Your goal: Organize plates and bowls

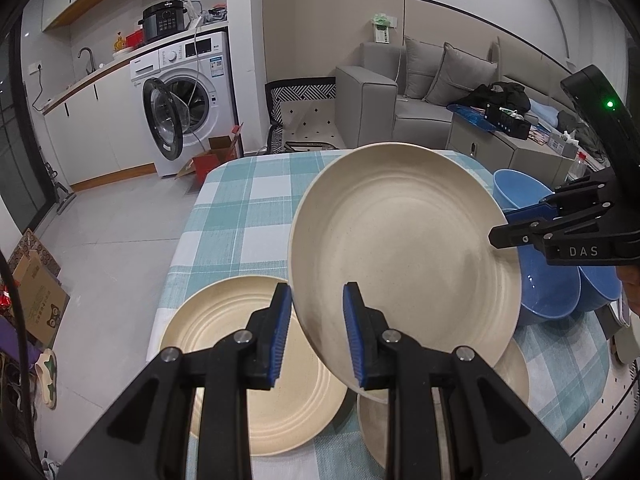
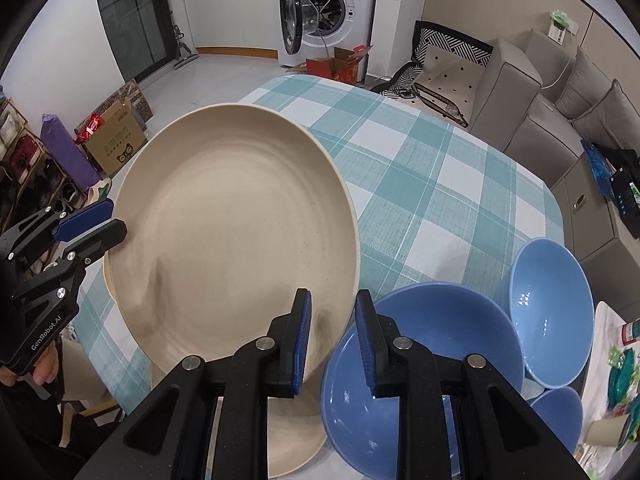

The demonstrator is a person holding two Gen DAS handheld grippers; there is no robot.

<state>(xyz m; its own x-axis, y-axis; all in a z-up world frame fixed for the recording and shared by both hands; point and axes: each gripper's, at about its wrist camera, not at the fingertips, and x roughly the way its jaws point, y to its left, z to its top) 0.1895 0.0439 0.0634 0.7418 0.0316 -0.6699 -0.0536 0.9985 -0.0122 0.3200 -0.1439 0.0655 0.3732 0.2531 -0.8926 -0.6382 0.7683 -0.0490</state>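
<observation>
I am holding a round cream plate with ringed ridges (image 1: 404, 248) tilted above the teal-and-white checked tablecloth (image 1: 244, 204), one gripper on each side of it. My left gripper (image 1: 316, 336) is pinching the plate's near rim, the edge running between its blue-padded fingers (image 1: 282, 332), which are closed on it. My right gripper (image 2: 332, 344) is clamping the opposite edge, its blue pads (image 2: 302, 344) shut on the rim. From the left wrist camera, the right gripper is reaching in from the right and meeting the plate's far side. Beneath the raised plate, a second cream plate (image 1: 248, 364) is lying flat on the cloth, and a third (image 1: 516, 372) is peeking out under the lifted one. Just right of the plate, three glossy blue bowls (image 2: 424, 380) are clustering together, one tipped on its side.
</observation>
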